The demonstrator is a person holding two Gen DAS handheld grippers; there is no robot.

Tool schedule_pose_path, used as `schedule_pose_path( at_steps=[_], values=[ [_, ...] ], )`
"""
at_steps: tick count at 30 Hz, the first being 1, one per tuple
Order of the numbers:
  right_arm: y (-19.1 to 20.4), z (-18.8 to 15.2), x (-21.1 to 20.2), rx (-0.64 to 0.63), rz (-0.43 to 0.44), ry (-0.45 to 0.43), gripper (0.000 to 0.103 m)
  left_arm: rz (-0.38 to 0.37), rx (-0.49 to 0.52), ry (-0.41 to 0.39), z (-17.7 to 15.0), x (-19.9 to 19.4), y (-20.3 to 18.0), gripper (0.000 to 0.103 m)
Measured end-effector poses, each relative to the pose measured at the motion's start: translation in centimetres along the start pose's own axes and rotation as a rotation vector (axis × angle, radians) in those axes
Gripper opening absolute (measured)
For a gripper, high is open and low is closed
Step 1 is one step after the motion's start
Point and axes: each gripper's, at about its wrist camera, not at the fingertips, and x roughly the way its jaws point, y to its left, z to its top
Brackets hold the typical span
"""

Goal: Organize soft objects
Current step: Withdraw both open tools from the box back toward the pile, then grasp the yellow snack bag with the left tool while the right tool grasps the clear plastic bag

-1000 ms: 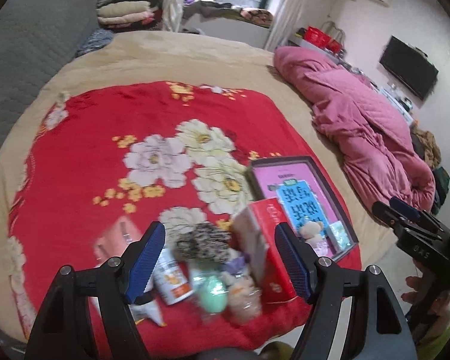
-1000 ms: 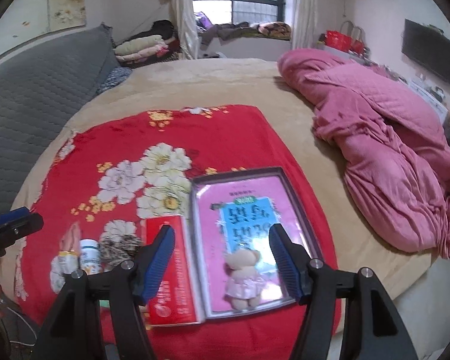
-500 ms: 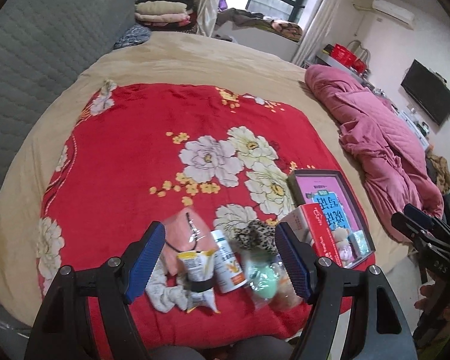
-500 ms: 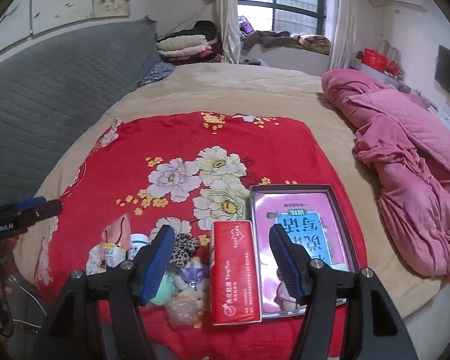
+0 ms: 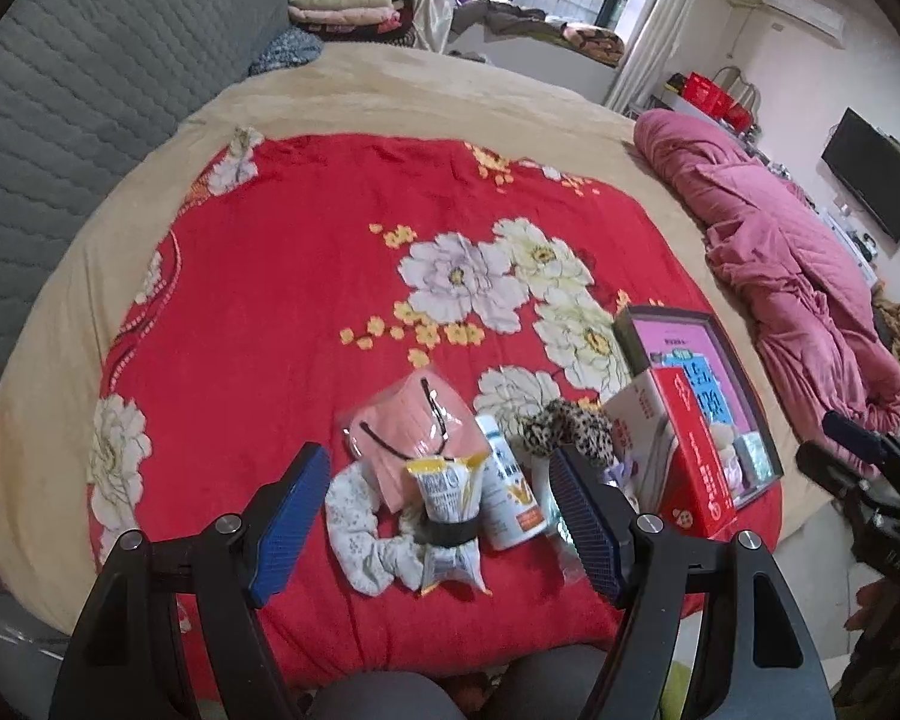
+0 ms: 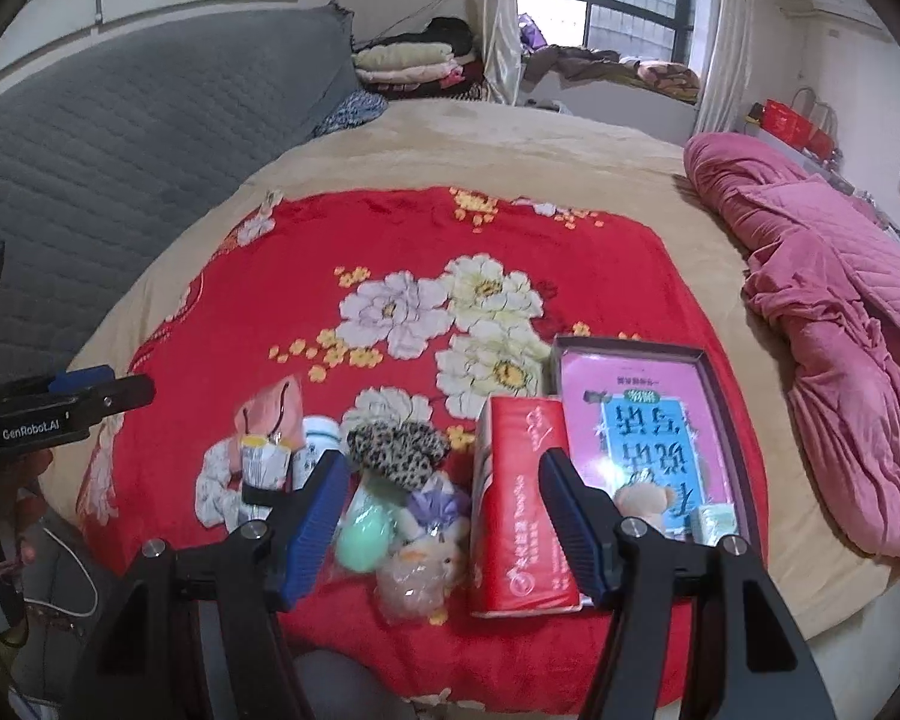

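Note:
A cluster of small items lies at the near edge of the red floral blanket (image 5: 282, 276). It holds a pink pouch (image 5: 414, 426), a white scrunchie (image 5: 360, 528), a snack packet (image 5: 447, 510), a white bottle (image 5: 507, 492) and a leopard scrunchie (image 5: 564, 429). My left gripper (image 5: 438, 516) hovers open above them, holding nothing. My right gripper (image 6: 444, 522) hangs open and empty over a mint sponge (image 6: 363, 531), a purple bow (image 6: 435, 504), a bagged plush (image 6: 417, 576) and a red tissue pack (image 6: 519, 504). A small teddy bear (image 6: 642, 501) lies in the pink-lined box (image 6: 630, 351).
A crumpled pink quilt (image 6: 840, 312) lies on the bed's right side. A grey padded headboard (image 5: 60, 120) runs along the left. Folded clothes (image 6: 408, 63) are stacked at the far end by the window. The beige sheet (image 5: 420, 96) surrounds the blanket.
Both views have swung left across the blanket. The left one now shows the pouch, white scrunchie and snack packet between its fingers; the right one moved from the box to the sponge and tissue pack.

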Motion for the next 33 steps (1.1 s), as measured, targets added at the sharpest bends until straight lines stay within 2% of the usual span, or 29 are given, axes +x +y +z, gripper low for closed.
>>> schedule_pose_path(
  at_steps=[17,22,33],
  values=[
    [1.7,-7.0,5.3,0.019,0.049,0.163,0.065,0.031,0.078,0.122,-5.7,5.6,-1.1,0.077],
    [2.0,-8.2,6.5,0.013,0.026,0.190,0.065,0.023,0.058,0.152,-5.9,7.8,-1.2,0.077],
    [1.8,-10.0,8.9,0.059,0.048,0.246,0.065,0.028,0.049,0.206,-6.1,12.3,-1.0,0.077]
  ],
)
